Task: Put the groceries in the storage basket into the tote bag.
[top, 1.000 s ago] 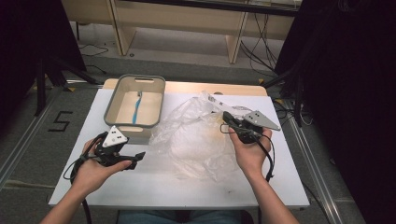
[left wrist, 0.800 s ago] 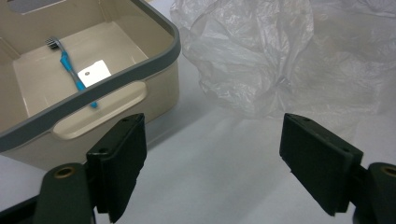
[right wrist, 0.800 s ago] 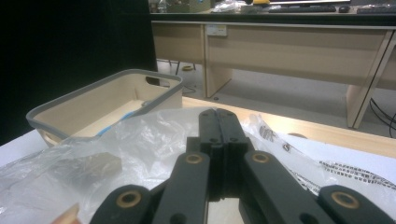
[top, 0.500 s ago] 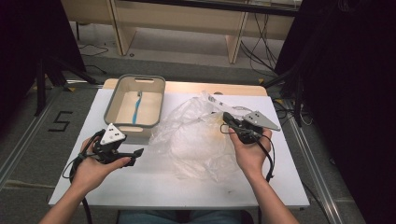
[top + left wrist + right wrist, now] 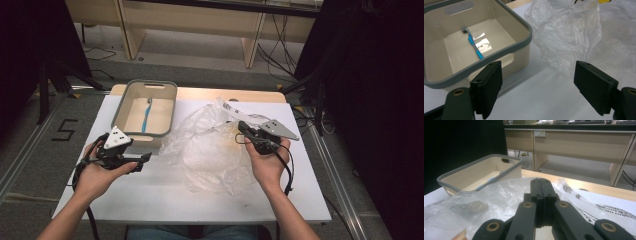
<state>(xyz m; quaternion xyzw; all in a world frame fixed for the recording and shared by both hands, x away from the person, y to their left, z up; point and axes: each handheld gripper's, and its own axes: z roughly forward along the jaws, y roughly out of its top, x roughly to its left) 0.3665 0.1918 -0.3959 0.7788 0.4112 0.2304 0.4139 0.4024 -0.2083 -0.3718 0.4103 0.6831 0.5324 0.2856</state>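
A crumpled clear plastic bag (image 5: 210,150) lies in the middle of the white table (image 5: 165,200). My right gripper (image 5: 241,126) rests at the bag's far right edge, pointing left, jaws shut. In the right gripper view its jaws (image 5: 540,182) are pressed together above the bag (image 5: 486,202), and I see nothing between them. My left gripper (image 5: 142,161) is held near the table's left side, pointing right toward the bag. Its pads (image 5: 487,87) stand wide apart with only bare table between them. The bag (image 5: 574,42) lies just beyond the far pad.
A beige bin with a grey rim (image 5: 167,95) stands at the back left, holding a blue toothbrush (image 5: 146,116). In the left gripper view the bin's rim (image 5: 506,47) is close on the left, with the toothbrush (image 5: 474,46) inside. A wooden strip (image 5: 250,95) borders the table's far edge.
The left gripper has drifted a little to the left. The right hand and the bag have stayed where they were.
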